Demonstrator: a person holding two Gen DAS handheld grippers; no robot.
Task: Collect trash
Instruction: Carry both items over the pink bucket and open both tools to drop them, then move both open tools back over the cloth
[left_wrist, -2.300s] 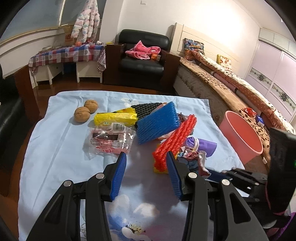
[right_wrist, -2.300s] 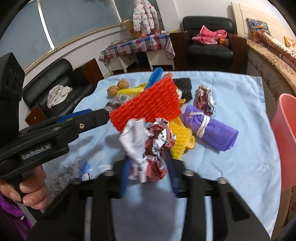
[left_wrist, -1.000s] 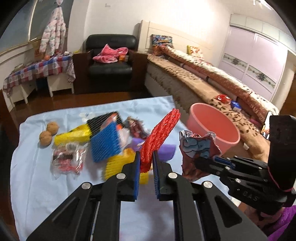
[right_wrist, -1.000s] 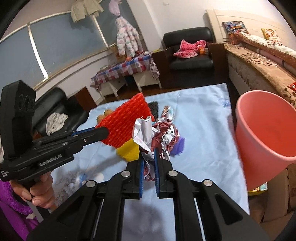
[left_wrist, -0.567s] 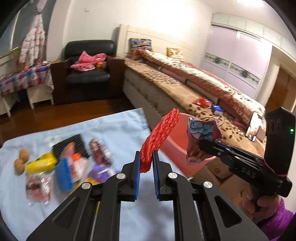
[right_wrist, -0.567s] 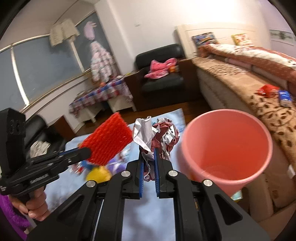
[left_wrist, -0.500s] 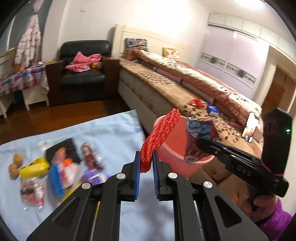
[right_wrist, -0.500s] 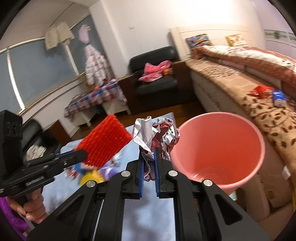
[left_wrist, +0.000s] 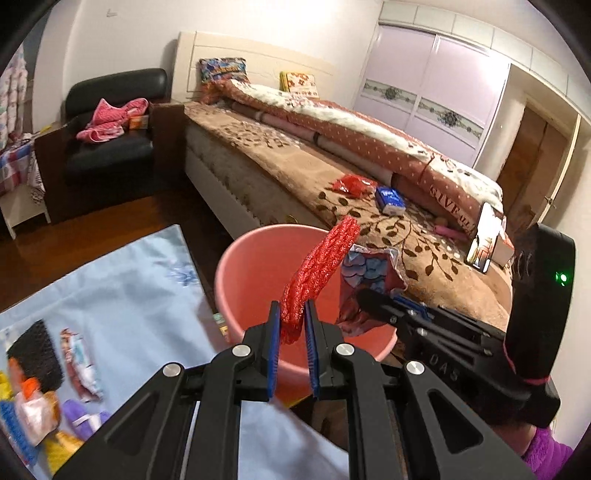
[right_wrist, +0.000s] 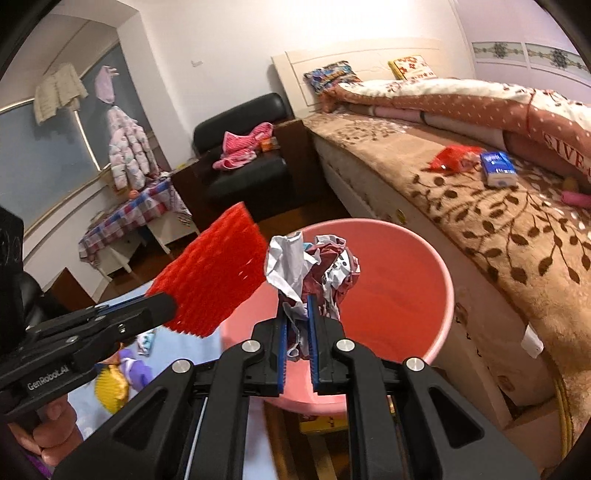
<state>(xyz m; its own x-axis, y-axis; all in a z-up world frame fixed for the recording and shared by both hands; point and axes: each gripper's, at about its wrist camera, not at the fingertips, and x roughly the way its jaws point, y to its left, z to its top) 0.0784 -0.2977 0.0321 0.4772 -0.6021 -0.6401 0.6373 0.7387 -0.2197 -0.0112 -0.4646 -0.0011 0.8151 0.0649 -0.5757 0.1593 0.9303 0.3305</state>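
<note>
My left gripper (left_wrist: 291, 321) is shut on a red foam net (left_wrist: 319, 271) and holds it over the near rim of the pink bucket (left_wrist: 251, 266). My right gripper (right_wrist: 297, 326) is shut on a crumpled snack wrapper (right_wrist: 314, 269) above the pink bucket (right_wrist: 399, 280). In the right wrist view the red foam net (right_wrist: 210, 284) sticks up from the left gripper just left of the wrapper. In the left wrist view the wrapper (left_wrist: 369, 273) hangs over the bucket just right of the net.
The light blue cloth (left_wrist: 110, 295) at the left carries more trash: a black net (left_wrist: 33, 350), a small wrapper (left_wrist: 79, 365), a purple roll (left_wrist: 79, 417) and yellow foam (right_wrist: 110, 386). A bed (left_wrist: 369, 173) stands right behind the bucket. A black armchair (left_wrist: 110, 140) is far back.
Both grippers have carried their pieces from above the cloth rightward to over the pink bucket. Both stay shut on what they hold.
</note>
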